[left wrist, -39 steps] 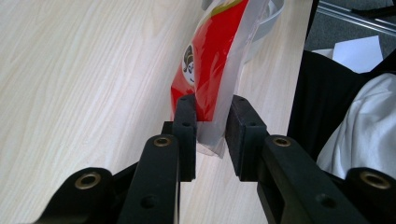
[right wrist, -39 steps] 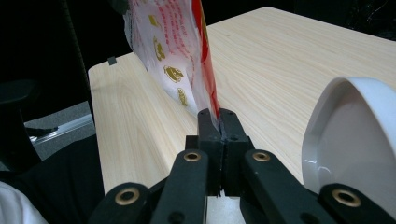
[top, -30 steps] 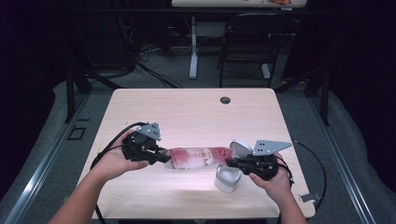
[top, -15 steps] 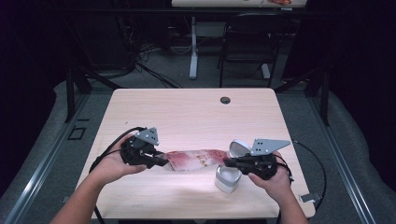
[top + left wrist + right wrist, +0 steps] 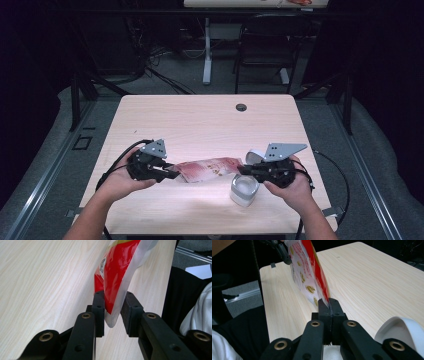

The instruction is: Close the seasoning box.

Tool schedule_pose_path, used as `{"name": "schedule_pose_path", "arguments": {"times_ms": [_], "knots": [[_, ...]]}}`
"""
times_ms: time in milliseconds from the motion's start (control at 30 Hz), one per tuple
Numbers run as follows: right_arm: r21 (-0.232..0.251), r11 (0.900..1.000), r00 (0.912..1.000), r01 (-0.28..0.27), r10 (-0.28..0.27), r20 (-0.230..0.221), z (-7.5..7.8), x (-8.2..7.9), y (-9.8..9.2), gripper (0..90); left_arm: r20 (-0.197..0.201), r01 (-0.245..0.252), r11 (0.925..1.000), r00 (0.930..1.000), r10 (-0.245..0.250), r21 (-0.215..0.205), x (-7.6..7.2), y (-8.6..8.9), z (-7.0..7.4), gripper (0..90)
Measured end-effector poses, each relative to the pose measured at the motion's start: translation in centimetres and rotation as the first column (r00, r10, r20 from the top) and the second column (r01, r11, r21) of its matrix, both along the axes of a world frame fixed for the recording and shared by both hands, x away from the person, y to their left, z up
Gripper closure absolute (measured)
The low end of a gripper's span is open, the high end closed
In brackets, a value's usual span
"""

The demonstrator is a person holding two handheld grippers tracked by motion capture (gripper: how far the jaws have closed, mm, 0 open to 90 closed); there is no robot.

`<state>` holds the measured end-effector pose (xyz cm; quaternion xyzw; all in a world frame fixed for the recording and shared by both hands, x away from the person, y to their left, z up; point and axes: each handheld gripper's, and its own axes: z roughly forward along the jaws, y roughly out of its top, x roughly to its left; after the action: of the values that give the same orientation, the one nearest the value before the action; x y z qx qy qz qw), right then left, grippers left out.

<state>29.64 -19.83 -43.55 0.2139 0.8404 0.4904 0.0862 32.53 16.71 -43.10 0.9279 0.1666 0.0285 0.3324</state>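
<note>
A red and clear plastic pouch [image 5: 210, 169] hangs stretched between my two grippers just above the wooden table [image 5: 200, 120]. My left gripper [image 5: 175, 174] holds its left end. In the left gripper view the pouch [image 5: 117, 270] sits between the pads of this gripper [image 5: 112, 307], which press on its lower corner. My right gripper [image 5: 241, 170] is shut on the right end. In the right gripper view its jaws [image 5: 329, 303] pinch the pouch's [image 5: 312, 272] thin sealed edge, and the left gripper [image 5: 283, 251] shows at the far end.
A small white round container [image 5: 244, 190] stands on the table just below the right gripper, and a white lid [image 5: 255, 156] lies behind it. A dark grommet hole [image 5: 241, 107] sits near the table's far edge. A chair [image 5: 265, 55] stands beyond the table.
The right gripper has risen a little with its end of the pouch. The pouch now hangs more taut and edge-on between the grippers. The left hand has barely moved.
</note>
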Motion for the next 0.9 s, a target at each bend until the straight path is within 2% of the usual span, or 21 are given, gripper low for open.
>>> {"name": "schedule_pose_path", "arguments": {"times_ms": [200, 300, 533, 733, 900], "knots": [[-0.055, 0.998, 1.0000, -0.006, 0.006, 0.004, 0.9, -0.1, 0.6, 90.0, 0.007, -0.004, 1.0000, 1.0000, 0.004, -0.007, -0.1, 0.1, -0.9, 73.9], [-0.099, 0.995, 0.9999, -0.004, 0.006, 0.014, 1.5, 0.0, 0.8, 90.0, 0.003, -0.006, 0.9998, 1.0000, 0.006, -0.017, -0.1, 0.1, -1.2, 73.8], [-0.138, 0.990, 0.9999, -0.005, 0.007, 0.008, 2.3, 0.3, 1.4, 90.0, 0.005, -0.006, 0.9999, 1.0000, 0.006, -0.008, 0.1, 0.1, -1.7, 73.2], [-0.180, 0.984, 0.9998, -0.008, 0.011, 0.019, 3.3, 0.5, 2.1, 90.0, 0.004, -0.007, 1.0000, 1.0000, 0.007, -0.006, 0.1, 0.3, -2.0, 73.0], [-0.225, 0.974, 0.9993, -0.019, 0.026, 0.026, 3.9, 0.7, 2.9, 90.0, 0.001, -0.019, 0.9998, 0.9998, 0.019, -0.004, 0.2, 0.3, -2.5, 72.4]]}}
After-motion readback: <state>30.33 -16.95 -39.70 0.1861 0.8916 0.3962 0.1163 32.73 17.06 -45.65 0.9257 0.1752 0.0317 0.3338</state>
